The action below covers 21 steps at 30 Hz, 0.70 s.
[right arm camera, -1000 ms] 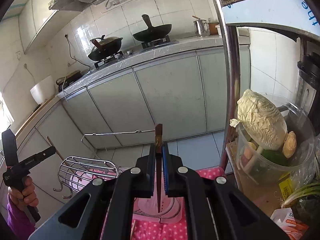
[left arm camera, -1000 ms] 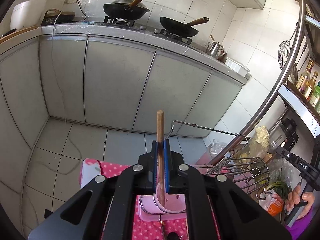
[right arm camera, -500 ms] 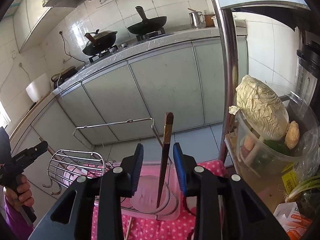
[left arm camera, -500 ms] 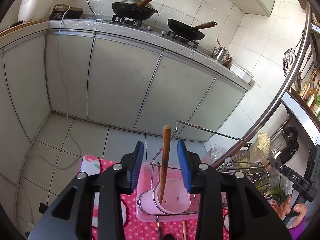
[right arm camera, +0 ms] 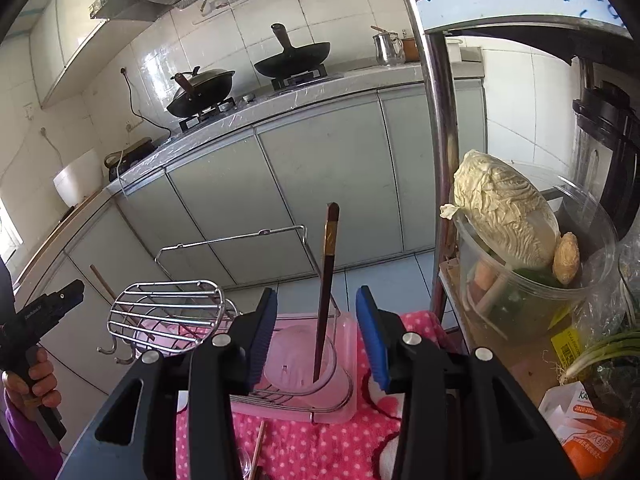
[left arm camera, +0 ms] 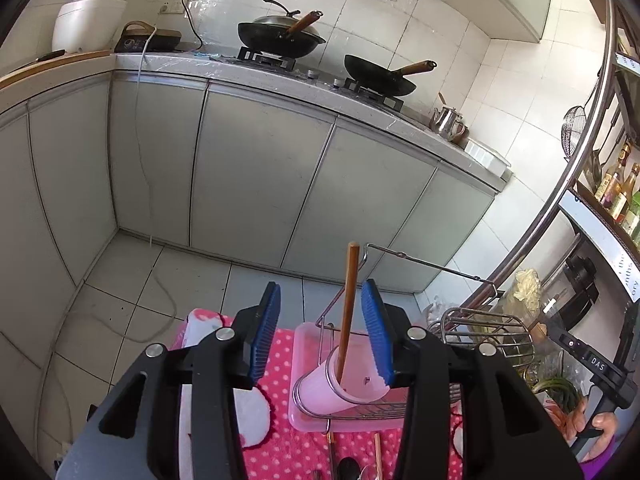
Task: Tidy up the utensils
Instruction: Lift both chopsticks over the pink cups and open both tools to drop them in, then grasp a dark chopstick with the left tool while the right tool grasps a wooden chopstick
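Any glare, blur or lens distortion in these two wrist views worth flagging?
Left wrist: strong fisheye bend in the cabinets, glare on the wall tiles, chopstick sharp. Right wrist: blown-out window at the left edge, shelf pole bowed, dark chopstick crisp.

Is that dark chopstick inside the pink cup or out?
Inside: the dark chopstick leans with its lower end down in the pink cup, clear of the pads.

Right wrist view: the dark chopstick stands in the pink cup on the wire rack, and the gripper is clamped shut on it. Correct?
Not quite. The dark chopstick does stand in the pink cup, but the right gripper is not clamped on it: its jaws are opening, and the blue pads stand clear on both sides, as the right wrist view shows.
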### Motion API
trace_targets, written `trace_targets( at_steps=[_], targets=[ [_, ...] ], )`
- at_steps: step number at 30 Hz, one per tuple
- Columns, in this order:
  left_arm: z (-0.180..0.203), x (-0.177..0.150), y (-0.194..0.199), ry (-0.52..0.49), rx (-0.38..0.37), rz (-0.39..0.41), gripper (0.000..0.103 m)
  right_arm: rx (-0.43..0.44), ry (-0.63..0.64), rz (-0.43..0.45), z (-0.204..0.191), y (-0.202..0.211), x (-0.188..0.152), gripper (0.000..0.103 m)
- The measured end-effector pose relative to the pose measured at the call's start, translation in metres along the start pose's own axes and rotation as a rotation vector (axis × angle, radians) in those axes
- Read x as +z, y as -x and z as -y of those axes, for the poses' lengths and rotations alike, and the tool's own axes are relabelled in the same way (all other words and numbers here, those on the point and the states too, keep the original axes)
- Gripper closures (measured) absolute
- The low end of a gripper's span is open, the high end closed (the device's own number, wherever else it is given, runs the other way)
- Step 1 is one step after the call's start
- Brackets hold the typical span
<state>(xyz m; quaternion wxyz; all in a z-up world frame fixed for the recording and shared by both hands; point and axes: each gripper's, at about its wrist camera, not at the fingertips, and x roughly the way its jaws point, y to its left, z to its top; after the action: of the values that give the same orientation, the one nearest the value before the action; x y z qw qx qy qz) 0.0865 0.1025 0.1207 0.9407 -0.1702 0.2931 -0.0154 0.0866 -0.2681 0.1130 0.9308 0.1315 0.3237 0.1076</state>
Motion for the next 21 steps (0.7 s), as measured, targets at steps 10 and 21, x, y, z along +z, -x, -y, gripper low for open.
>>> trace_targets(
  at_steps=[10, 21],
  targets=[
    [-0.004, -0.052, 0.018, -0.008, -0.006, -0.081, 0.06, 0.065, -0.014, -0.065, -0.015, 0.015, -0.069, 0.062],
    [-0.002, -0.136, -0.008, -0.041, -0.021, -0.283, 0.06, 0.114, -0.05, -0.269, -0.026, -0.024, -0.15, 0.064]
  ],
)
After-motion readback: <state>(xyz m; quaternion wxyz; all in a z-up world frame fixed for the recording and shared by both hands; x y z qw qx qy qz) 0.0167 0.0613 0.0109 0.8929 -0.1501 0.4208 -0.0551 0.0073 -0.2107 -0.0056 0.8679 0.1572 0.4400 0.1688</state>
